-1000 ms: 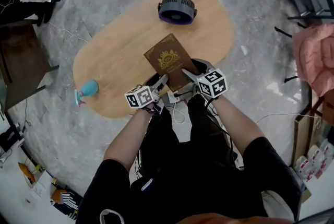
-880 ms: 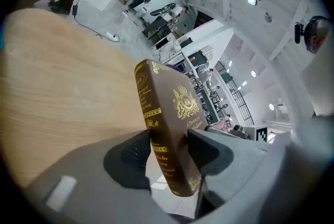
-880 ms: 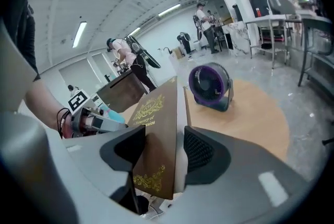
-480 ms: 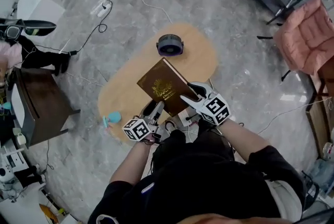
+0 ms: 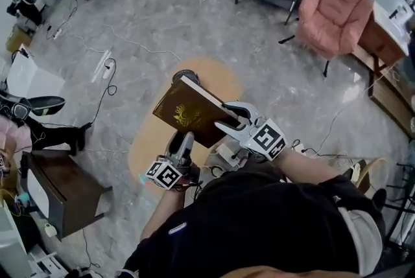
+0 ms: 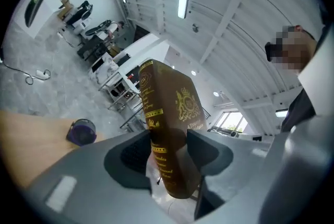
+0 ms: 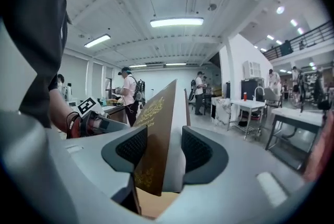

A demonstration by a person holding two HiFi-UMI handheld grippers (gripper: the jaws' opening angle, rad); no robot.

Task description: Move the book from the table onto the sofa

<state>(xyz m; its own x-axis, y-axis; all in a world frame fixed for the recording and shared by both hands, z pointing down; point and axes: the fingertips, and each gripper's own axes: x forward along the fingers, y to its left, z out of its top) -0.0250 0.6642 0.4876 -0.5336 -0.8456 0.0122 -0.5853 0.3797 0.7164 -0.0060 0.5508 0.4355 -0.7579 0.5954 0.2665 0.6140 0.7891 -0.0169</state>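
Above the oval wooden desk (image 5: 146,139), the brown book (image 5: 188,111) with gold ornament on its cover is held in the air, clear of the surface and tilted, its far corner higher than the near one. Both grippers are clamped on it. The left gripper (image 5: 183,142) grips the near edge from below; in the left gripper view its two dark pads press either side of the spine end of the book (image 6: 172,129), with the gripper (image 6: 169,152) closed tight on it. The right gripper (image 5: 228,117) holds the right edge; in the right gripper view the book (image 7: 156,134) stands edge-on between the jaws of that gripper (image 7: 164,150), cover against the left pad. Beyond the book, a dark round fan (image 5: 184,76) sits at the desk's far end, partly hidden. Well apart, across the grey stone floor (image 5: 272,89), stands a pink armchair (image 5: 334,14).
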